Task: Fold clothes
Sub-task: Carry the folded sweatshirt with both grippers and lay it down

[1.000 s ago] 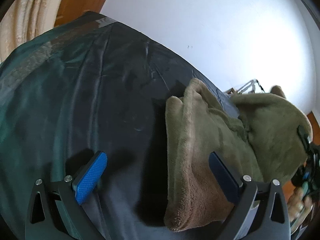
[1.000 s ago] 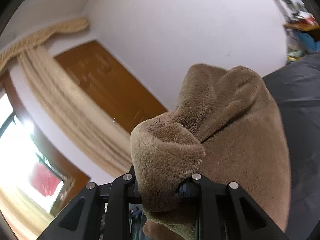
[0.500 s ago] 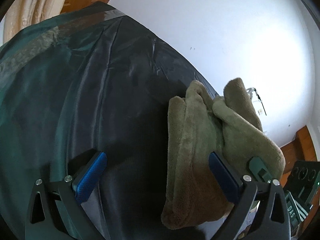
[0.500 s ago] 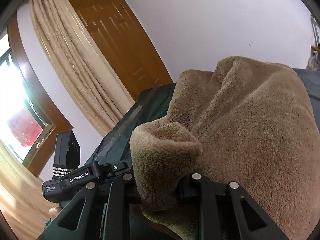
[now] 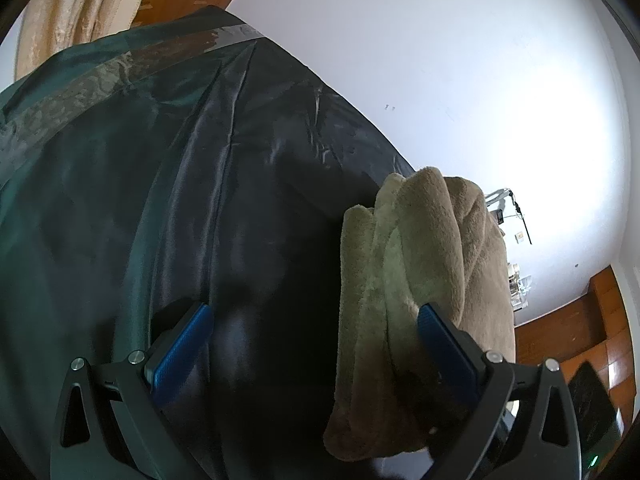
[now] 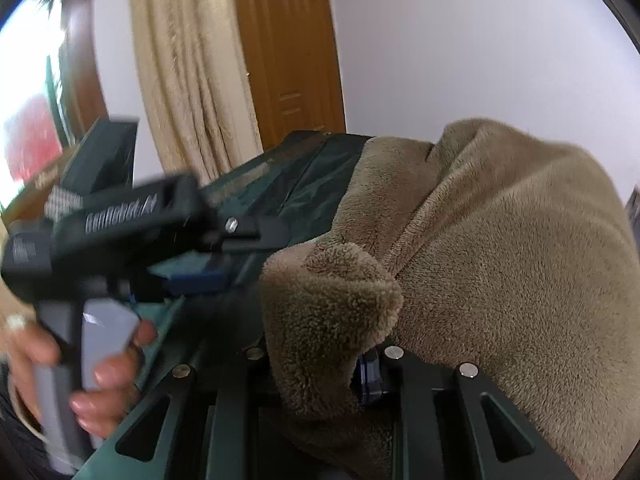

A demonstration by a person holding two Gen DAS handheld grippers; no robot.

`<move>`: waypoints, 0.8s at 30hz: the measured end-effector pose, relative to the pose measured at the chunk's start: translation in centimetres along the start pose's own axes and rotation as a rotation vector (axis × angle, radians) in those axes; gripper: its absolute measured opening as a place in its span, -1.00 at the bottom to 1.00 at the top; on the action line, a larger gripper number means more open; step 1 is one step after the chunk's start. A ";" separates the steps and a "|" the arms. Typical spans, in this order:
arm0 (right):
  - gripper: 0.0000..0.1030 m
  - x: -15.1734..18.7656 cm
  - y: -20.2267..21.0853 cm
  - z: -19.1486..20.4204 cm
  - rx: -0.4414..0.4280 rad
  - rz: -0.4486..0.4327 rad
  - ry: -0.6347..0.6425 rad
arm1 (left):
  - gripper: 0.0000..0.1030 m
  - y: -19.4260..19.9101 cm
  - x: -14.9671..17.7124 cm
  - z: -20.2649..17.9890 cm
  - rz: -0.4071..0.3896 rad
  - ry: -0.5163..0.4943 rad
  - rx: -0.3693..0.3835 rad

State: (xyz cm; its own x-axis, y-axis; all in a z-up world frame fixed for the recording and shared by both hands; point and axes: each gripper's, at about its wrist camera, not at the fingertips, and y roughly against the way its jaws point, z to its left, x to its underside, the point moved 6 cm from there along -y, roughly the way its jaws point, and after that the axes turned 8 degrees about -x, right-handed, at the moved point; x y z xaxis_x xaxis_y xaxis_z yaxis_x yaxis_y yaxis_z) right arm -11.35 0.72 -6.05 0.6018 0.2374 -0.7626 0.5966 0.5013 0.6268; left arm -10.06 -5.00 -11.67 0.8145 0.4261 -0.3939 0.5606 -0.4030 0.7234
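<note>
Ahead of your left gripper's (image 5: 308, 344) fingers (image 5: 182, 344) the dark satin cover (image 5: 160, 200) lies flat and bare right up to the far edge, so you have open room forward and to the left. The plush brown garment (image 5: 404, 280) blocks the right side: its folded stack runs along the inner face of the right finger and reaches forward past the tip.

In front of your right gripper (image 6: 316, 364), the same garment (image 6: 500, 260) bulks up and fills everything ahead and to the right. To the left of those fingers, the other handheld gripper (image 6: 192, 256) and the hand (image 6: 100, 364) gripping it stand close by, leaving only a narrow strip of green cover (image 6: 320, 176) between.
</note>
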 end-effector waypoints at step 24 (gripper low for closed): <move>0.23 -2.0 5.3 3.6 -0.290 -0.130 -0.049 | 0.99 -0.8 0.0 0.5 -0.015 -0.001 -0.013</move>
State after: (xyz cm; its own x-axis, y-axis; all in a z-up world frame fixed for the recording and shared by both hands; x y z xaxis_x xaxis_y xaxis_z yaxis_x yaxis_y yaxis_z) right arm -7.53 -0.07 -0.63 0.5591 0.1190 -0.8205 0.4983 0.7427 0.4473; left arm -10.44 -5.12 -12.49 0.8063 0.4309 -0.4052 0.5705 -0.3858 0.7250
